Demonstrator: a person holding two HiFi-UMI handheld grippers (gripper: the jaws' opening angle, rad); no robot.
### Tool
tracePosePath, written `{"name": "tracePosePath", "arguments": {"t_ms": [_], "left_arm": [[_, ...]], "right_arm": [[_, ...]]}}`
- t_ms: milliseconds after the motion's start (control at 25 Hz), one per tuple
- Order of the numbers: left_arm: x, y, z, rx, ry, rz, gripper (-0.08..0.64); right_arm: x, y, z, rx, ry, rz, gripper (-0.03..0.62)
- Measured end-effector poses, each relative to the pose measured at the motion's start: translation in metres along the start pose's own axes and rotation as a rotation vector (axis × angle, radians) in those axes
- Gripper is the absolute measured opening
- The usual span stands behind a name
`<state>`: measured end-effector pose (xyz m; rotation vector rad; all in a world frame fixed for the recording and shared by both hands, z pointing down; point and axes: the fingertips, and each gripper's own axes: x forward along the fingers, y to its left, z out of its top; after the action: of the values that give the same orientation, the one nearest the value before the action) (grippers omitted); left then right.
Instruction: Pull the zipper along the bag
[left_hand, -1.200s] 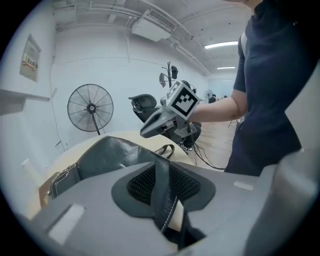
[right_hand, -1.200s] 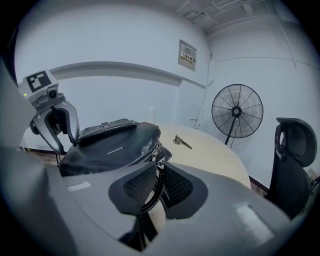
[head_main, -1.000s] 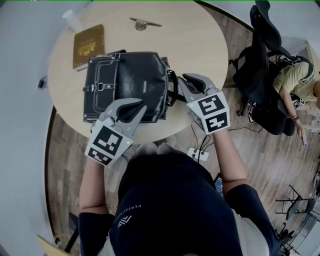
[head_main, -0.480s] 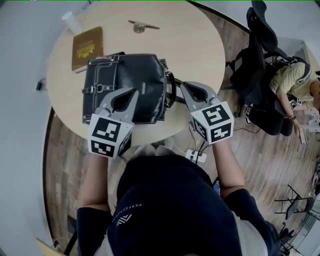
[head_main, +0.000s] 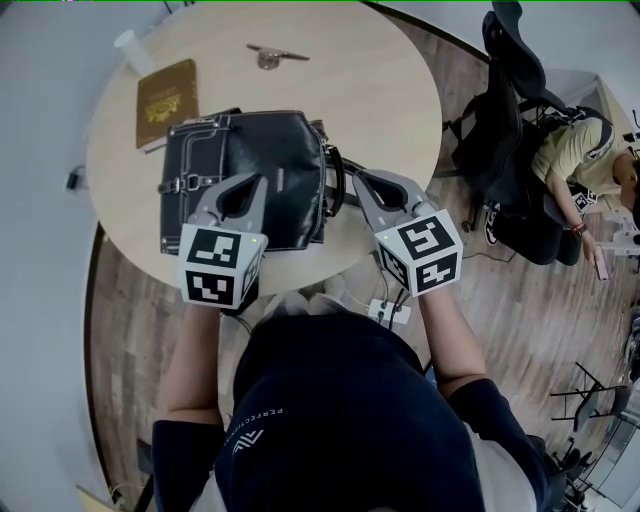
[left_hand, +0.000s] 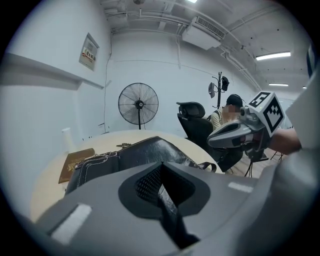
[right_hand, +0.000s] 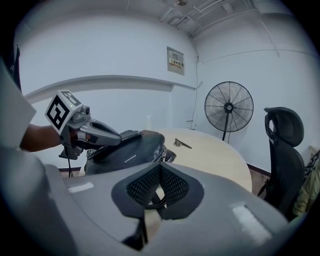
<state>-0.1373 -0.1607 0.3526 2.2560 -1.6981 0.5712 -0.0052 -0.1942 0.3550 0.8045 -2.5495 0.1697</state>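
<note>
A black leather bag (head_main: 250, 165) lies on the round table (head_main: 380, 90), buckles to the left and carry handles (head_main: 336, 182) to the right. My left gripper (head_main: 258, 184) rests over the bag's near side with its jaws shut. In the left gripper view (left_hand: 160, 165) black leather shows through the slit behind the tips, and whether any is pinched I cannot tell. My right gripper (head_main: 357, 179) sits at the handle end, jaws shut. In the right gripper view (right_hand: 160, 166) a black strap (right_hand: 150, 201) loops below the tips. The zipper is not visible.
At the table's far left lie a brown book (head_main: 165, 100) and a white cup (head_main: 130, 45). A small metal object (head_main: 265, 55) lies at the far side. To the right are an office chair (head_main: 500, 110) and a seated person (head_main: 585, 160). A fan (left_hand: 138, 104) stands beyond the table.
Both grippers' jaws have gone from open to shut. The left gripper has slid further onto the bag and rolled, so its marker cube faces up. The right has barely moved.
</note>
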Motion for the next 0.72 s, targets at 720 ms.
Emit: {"name": "tracePosePath", "arguments": {"t_ms": [720], "left_arm": [[0.0000, 0.0029, 0.0010, -0.004, 0.003, 0.030, 0.018]], "right_arm": [[0.0040, -0.0025, 0.0023, 0.035, -0.023, 0.013, 0.002]]}}
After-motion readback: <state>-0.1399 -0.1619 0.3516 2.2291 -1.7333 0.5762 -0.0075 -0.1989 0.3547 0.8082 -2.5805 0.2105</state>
